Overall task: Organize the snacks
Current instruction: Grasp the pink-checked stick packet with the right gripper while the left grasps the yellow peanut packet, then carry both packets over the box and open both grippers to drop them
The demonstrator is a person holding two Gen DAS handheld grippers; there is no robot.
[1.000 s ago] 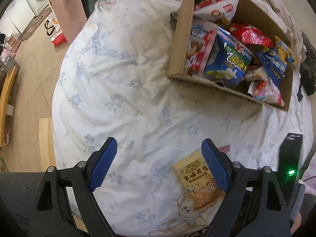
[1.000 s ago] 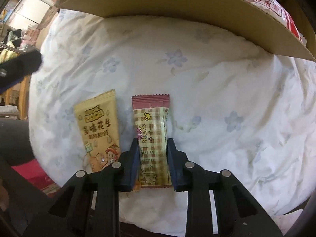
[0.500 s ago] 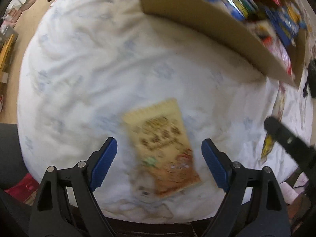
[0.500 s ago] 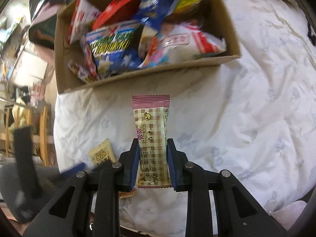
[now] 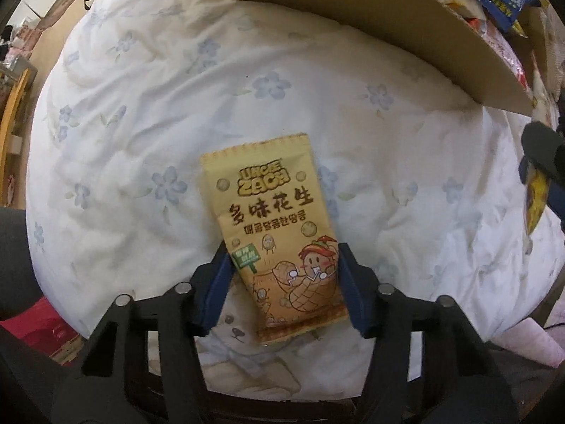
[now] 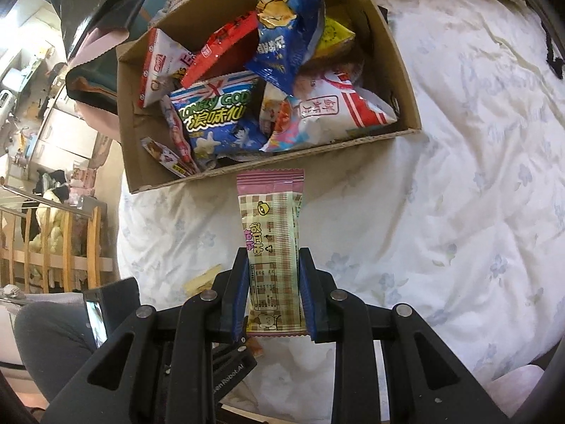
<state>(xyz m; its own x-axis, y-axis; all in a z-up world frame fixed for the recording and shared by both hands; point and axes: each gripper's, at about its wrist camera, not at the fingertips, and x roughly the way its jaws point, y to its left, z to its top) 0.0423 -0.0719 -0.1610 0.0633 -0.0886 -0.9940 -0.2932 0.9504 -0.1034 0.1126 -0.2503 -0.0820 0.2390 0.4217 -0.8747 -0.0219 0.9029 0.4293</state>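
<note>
The right tongs are holding a pink checkered wafer bar, clamped on its lower half, above the bed quilt; the cardboard snack box is at 12 o'clock. Next, I think, comes carrying the bar over the box rim and releasing. The left tongs are closing around a yellow peanut packet lying on the quilt, pads touching both its edges.

Printed on the tan, flat peanut snack packet: "UNCLE ZACA" in yellow block letters, below it the dark characters "多味花生", then a line of Korean too small to read surely. Printed on the blue-and-white puffed snack bag in the brown cardboard box: "GOD" after partly hidden letters, and "浪味仙". On the black gripper body: "nRobot.AI", the start cut off.
</note>
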